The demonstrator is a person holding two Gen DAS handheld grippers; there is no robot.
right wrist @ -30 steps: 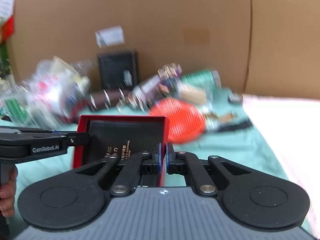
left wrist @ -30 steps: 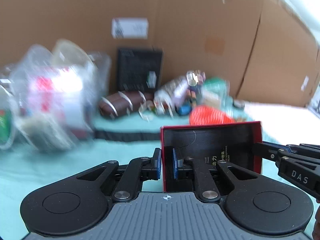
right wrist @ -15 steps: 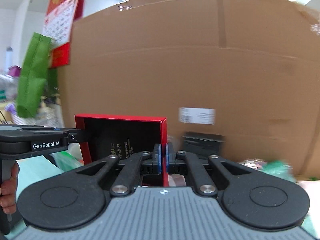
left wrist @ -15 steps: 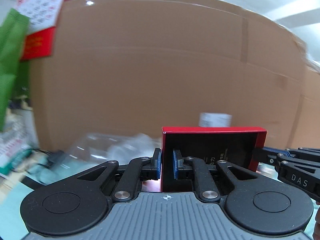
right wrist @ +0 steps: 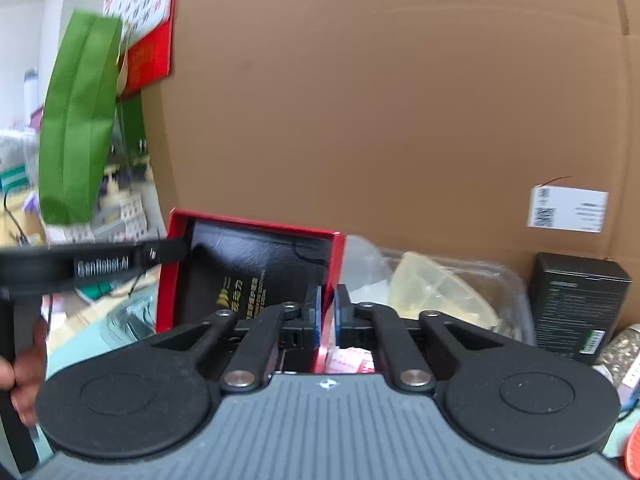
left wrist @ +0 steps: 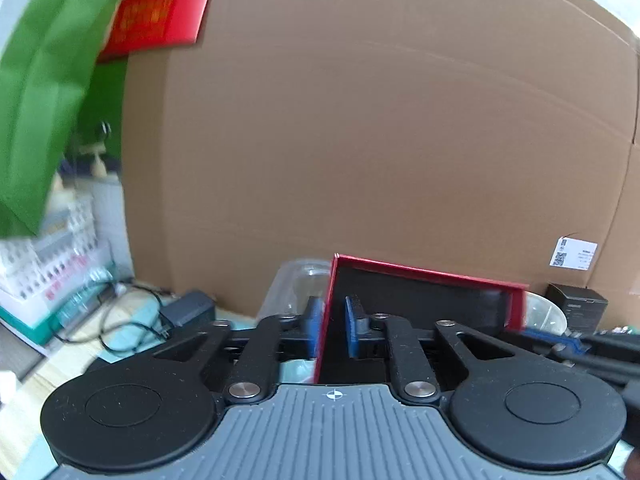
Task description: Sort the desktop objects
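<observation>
Brown cardboard wall [left wrist: 380, 128] fills the background behind both grippers, which hold one red box [right wrist: 248, 276] between them in the air. Left gripper [left wrist: 329, 326] has its blue pads pinched on the box's left wall, while the right gripper [right wrist: 327, 314] is clamped on the opposite wall, the box's dark inside facing both cameras. Beyond the box at two o'clock sit clear plastic containers [right wrist: 436, 292] and a black carton [right wrist: 576, 304], with a green bag [right wrist: 76, 120] hanging at ten o'clock and a white label [right wrist: 568, 208] on the cardboard.
</observation>
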